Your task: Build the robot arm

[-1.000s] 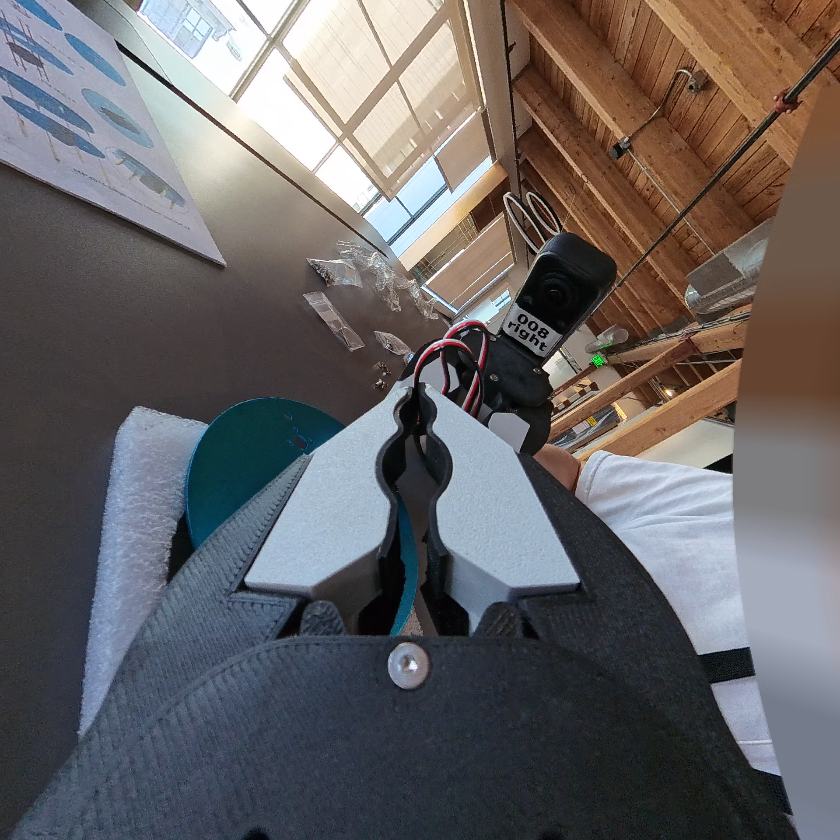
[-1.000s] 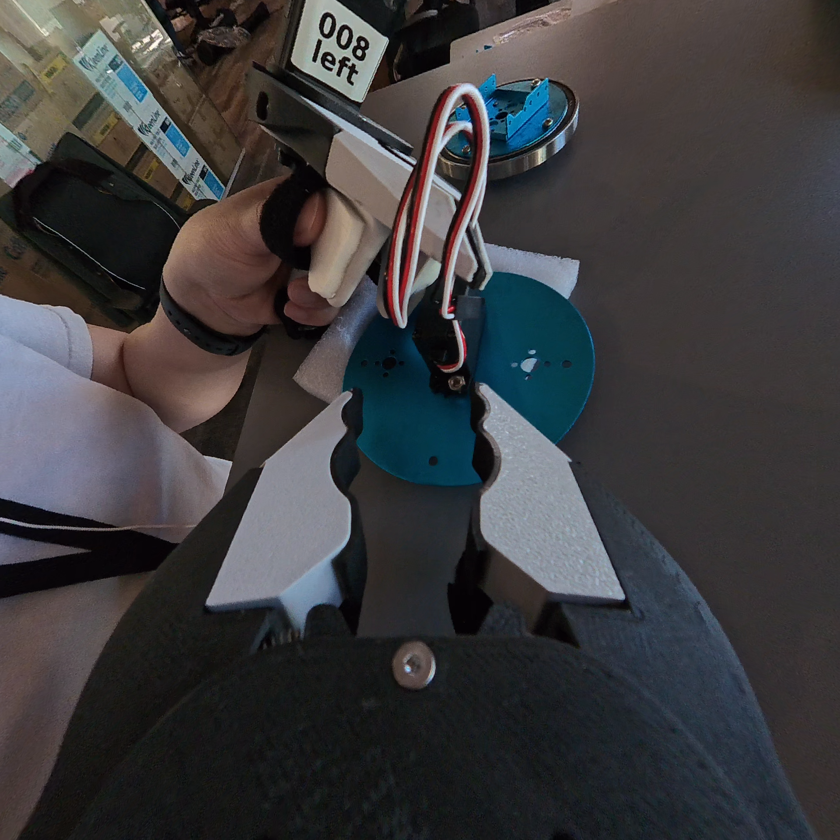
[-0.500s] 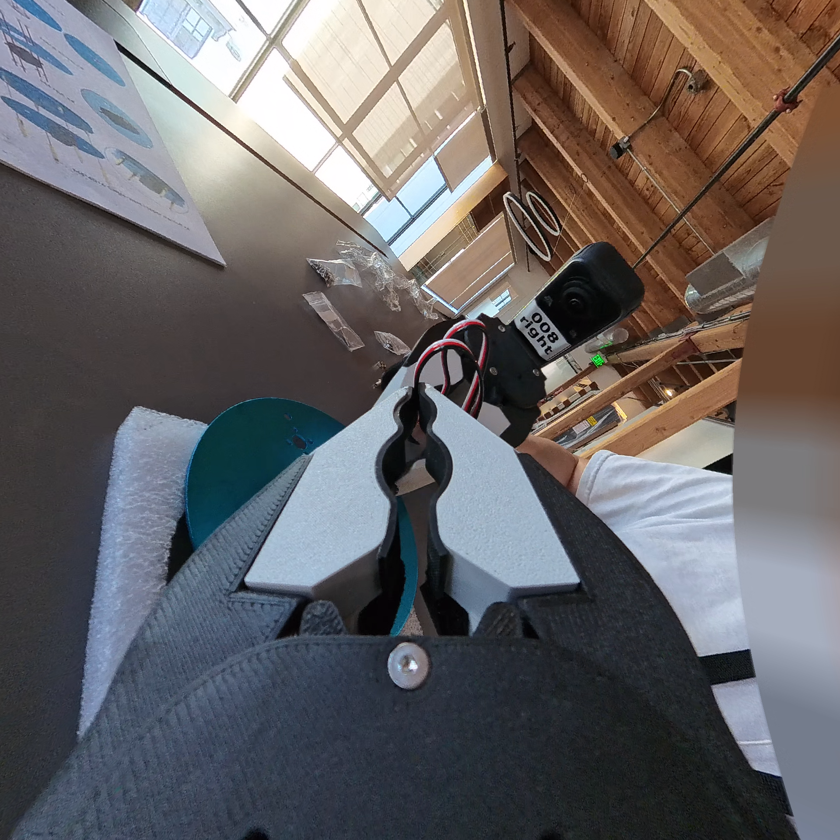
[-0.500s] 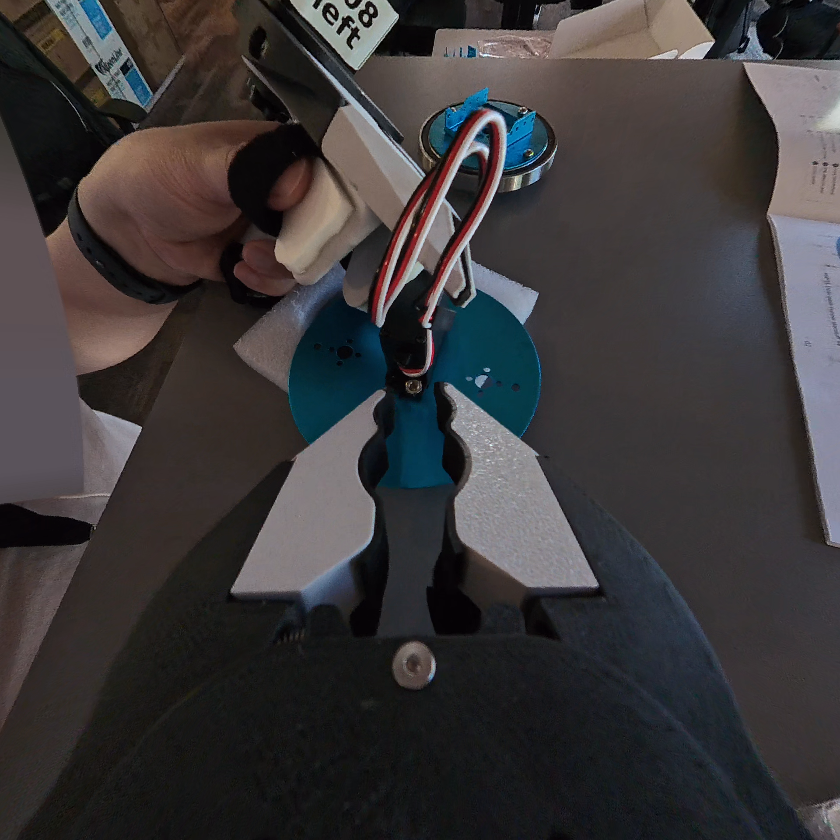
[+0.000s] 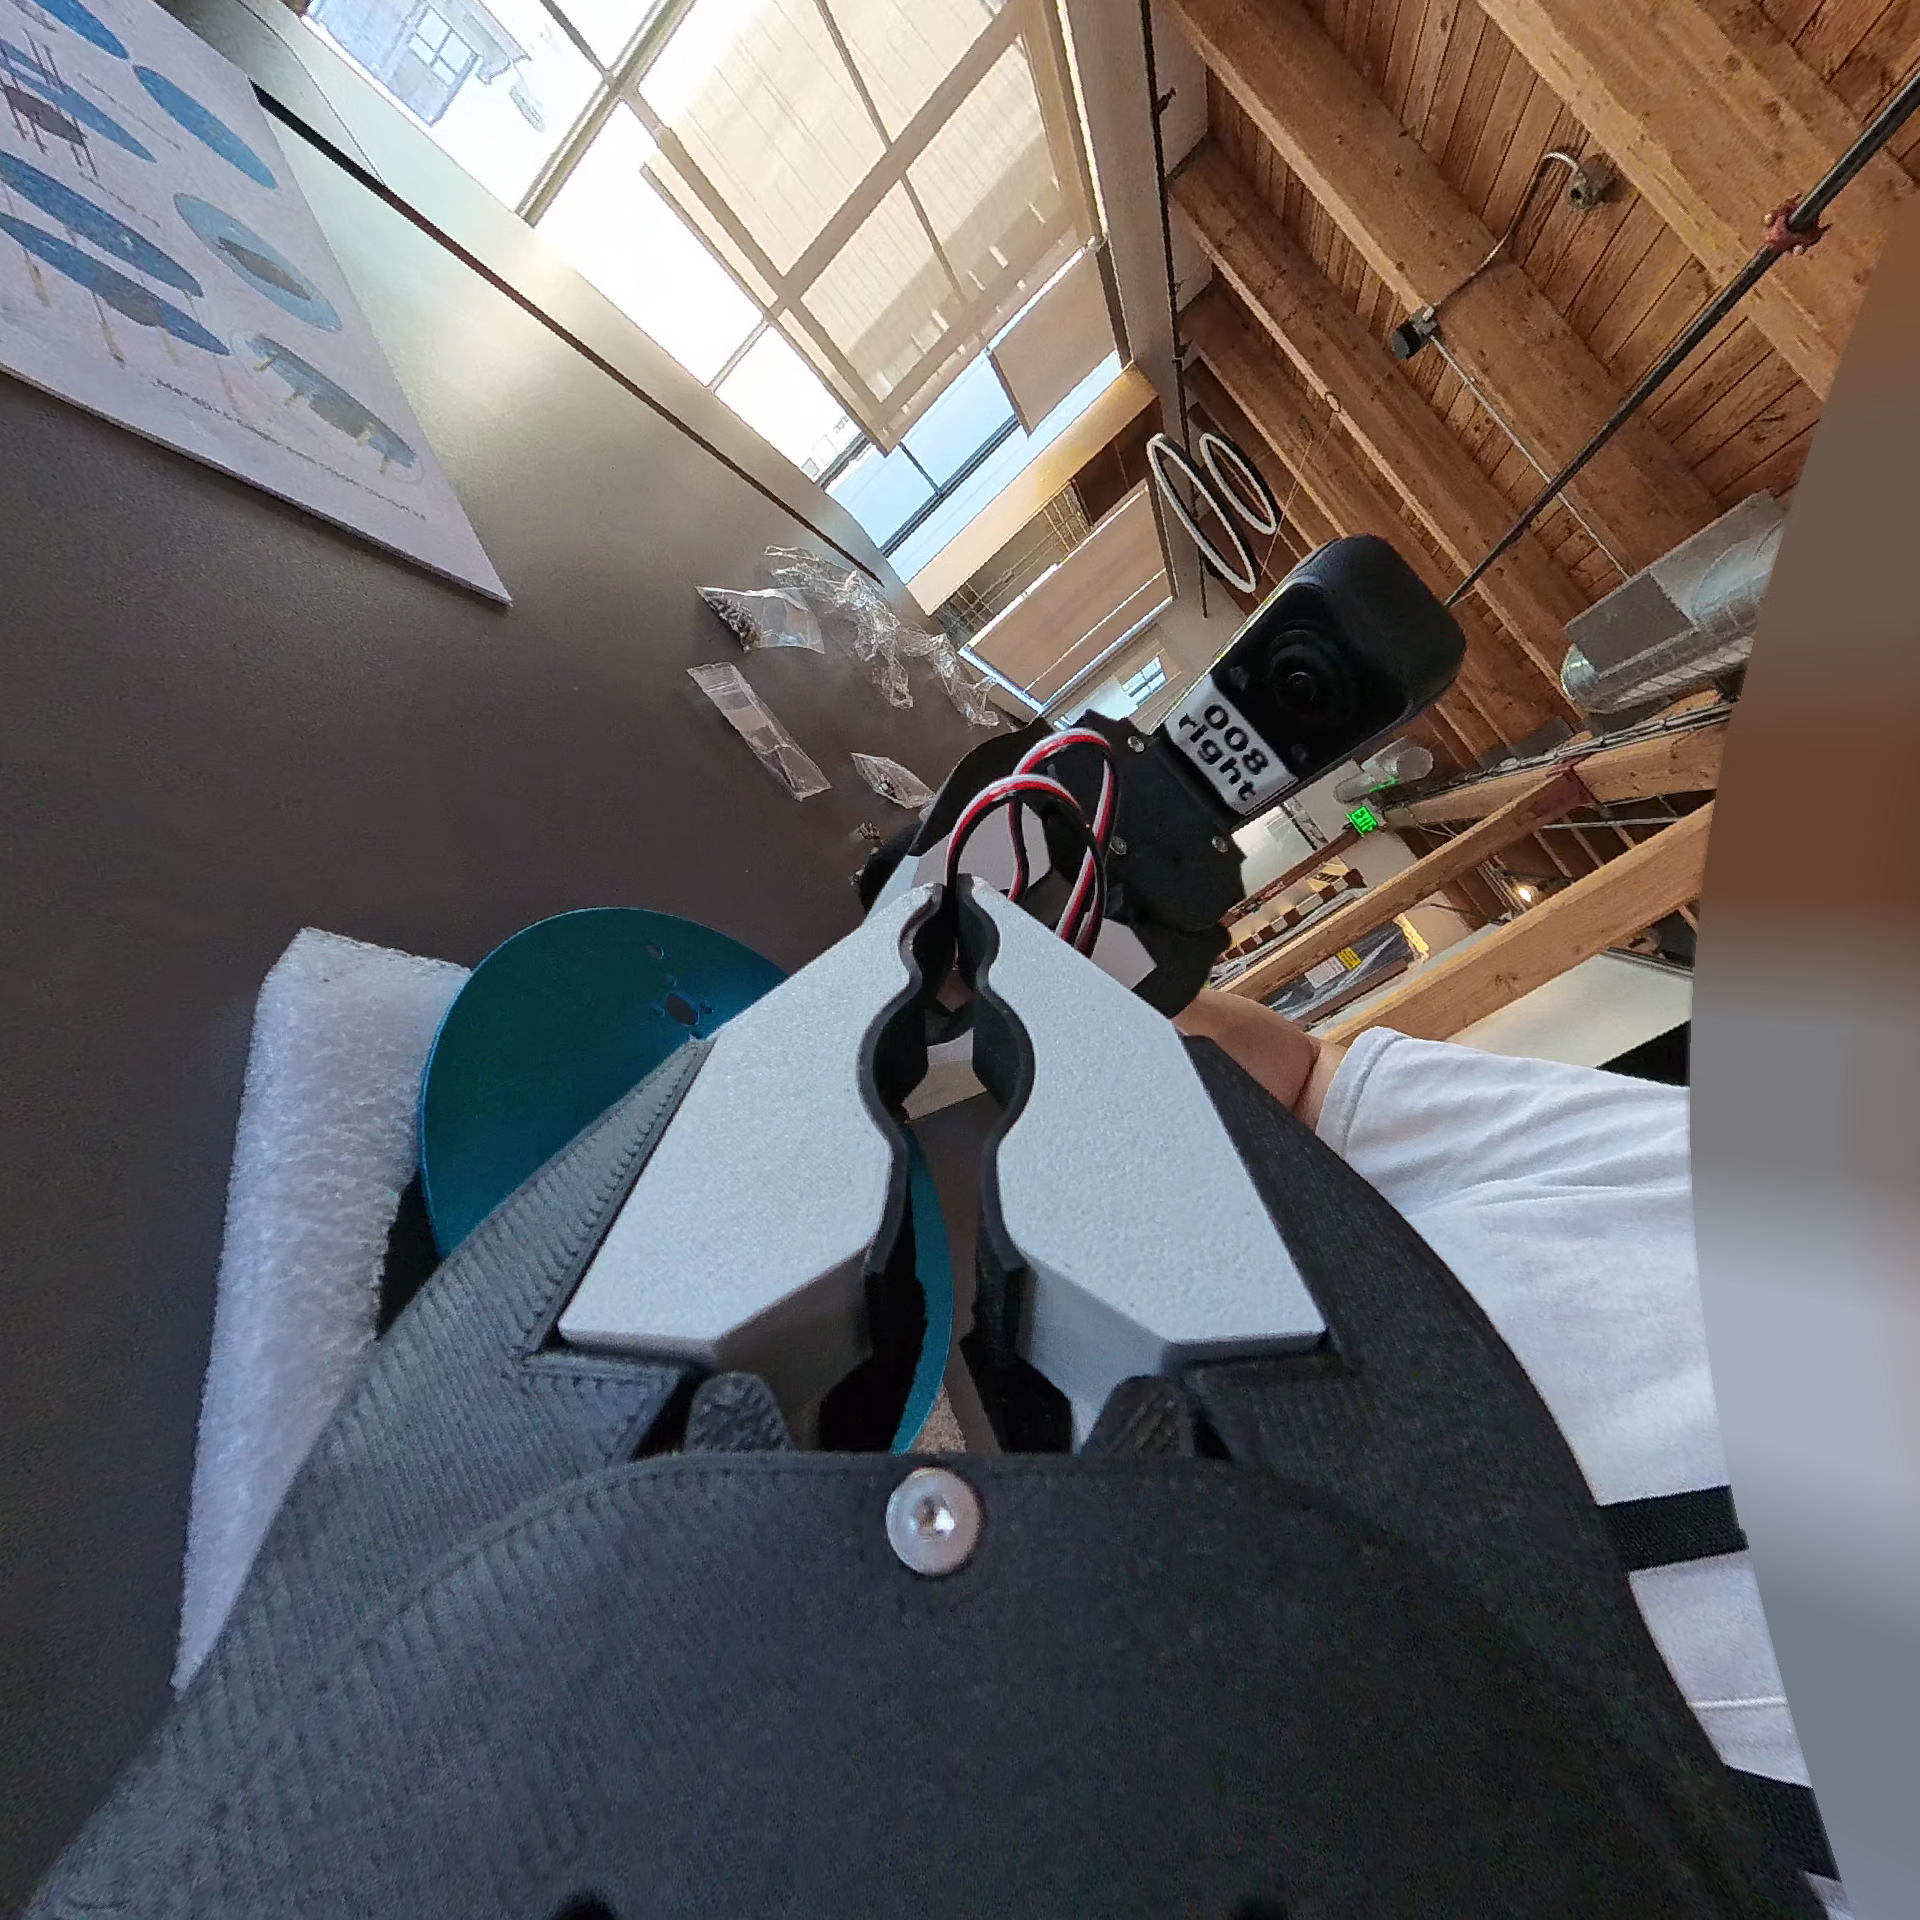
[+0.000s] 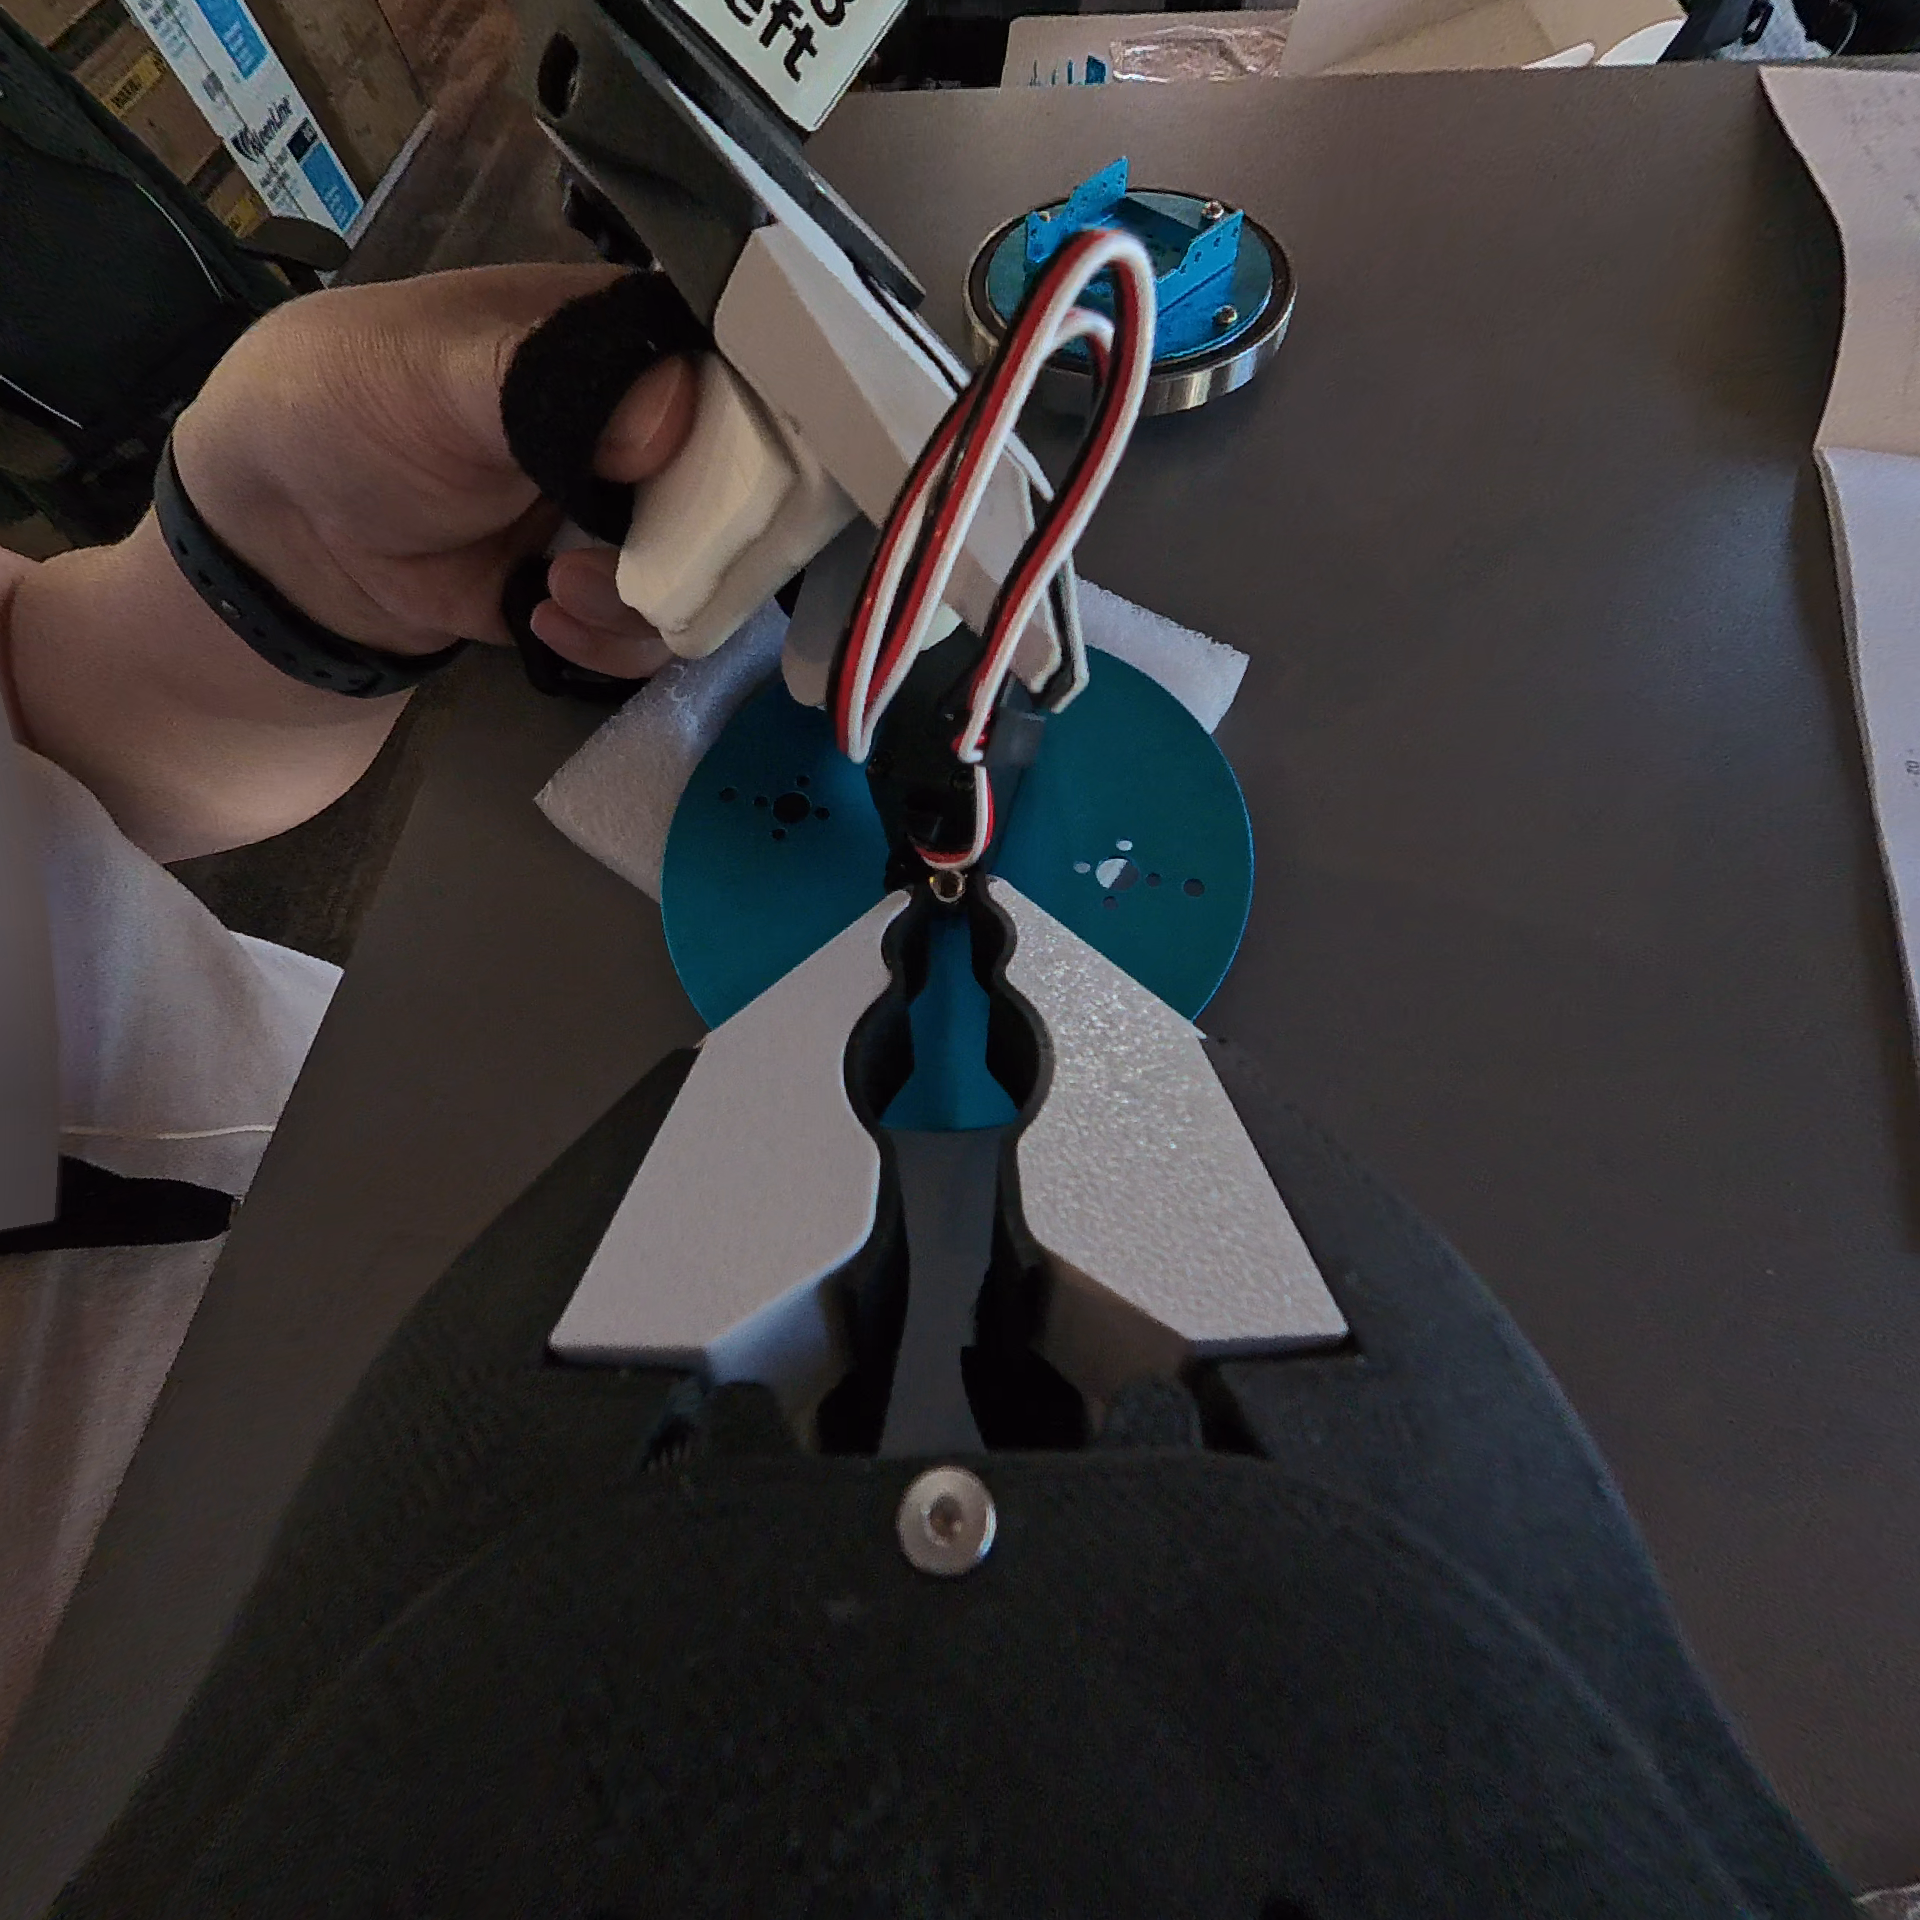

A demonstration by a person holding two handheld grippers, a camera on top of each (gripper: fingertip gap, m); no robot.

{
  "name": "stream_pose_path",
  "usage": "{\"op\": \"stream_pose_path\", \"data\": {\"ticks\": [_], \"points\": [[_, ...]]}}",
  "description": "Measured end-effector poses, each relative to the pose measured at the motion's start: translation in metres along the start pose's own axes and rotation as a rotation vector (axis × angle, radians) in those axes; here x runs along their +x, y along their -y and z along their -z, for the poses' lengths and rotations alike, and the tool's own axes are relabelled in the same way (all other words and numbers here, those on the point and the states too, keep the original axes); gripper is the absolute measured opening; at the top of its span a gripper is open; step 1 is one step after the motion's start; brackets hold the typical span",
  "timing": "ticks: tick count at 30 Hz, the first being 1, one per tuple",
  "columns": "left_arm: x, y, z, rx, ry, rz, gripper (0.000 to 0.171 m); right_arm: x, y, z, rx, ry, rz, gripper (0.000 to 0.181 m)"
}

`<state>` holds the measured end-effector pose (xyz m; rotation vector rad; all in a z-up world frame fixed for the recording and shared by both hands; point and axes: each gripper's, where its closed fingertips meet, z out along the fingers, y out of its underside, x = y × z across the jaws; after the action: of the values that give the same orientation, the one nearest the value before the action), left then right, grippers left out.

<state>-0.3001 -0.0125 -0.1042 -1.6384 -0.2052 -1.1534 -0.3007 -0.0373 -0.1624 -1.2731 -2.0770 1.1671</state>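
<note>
Dark grey counter (image 6: 1455,623) runs under both grippers, with timber beams and big windows overhead in the left wrist view. Near the counter's left edge a blue disc (image 6: 1122,790) lies flat, partly on a white foam sheet (image 6: 623,790).

Over the disc, the left gripper (image 6: 997,665) has its fingers (image 5: 790,1122) closed almost fully at the tips on a small black servo-like part (image 6: 935,800), from which a looped red, white and black cable (image 6: 997,436) rises. Opposite it, the right gripper (image 6: 948,899) has fingers nearly together, tips touching or just beside the near end of that part; whether they actually pinch it I cannot tell.

By the look of it, the part is light and rigid, best pinched on its flat body sides, while the cable is soft and springy, liable to snag and a poor place to hold. Thin and stiff, the disc probably slides easily on the foam.

Toward the far edge sits a steel ring with blue brackets (image 6: 1132,301). Printed paper sheets (image 6: 1870,644) lie along the right edge, and clear plastic bags (image 5: 769,717) lie well apart.
</note>
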Motion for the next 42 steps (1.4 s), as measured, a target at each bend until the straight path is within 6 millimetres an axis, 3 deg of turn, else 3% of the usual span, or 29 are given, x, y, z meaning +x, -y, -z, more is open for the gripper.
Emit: {"op": "stream_pose_path", "data": {"ticks": [14,36,42], "points": [[0.0,0.0,0.0002,-0.001,-0.001,0.001,0.0,0.0007,-0.0031,-0.0002,-0.149,-0.031,0.022,0.006],[0.0002,-0.0003,0.0004,-0.001,0.0,-0.001,0.0,0.0025,0.0008,0.0028,-0.042,-0.023,-0.025,0.012],[0.0003,-0.0002,0.0004,-0.001,-0.001,-0.001,0.0,0.0027,0.004,0.002,0.005,0.035,-0.106,0.012]]}}
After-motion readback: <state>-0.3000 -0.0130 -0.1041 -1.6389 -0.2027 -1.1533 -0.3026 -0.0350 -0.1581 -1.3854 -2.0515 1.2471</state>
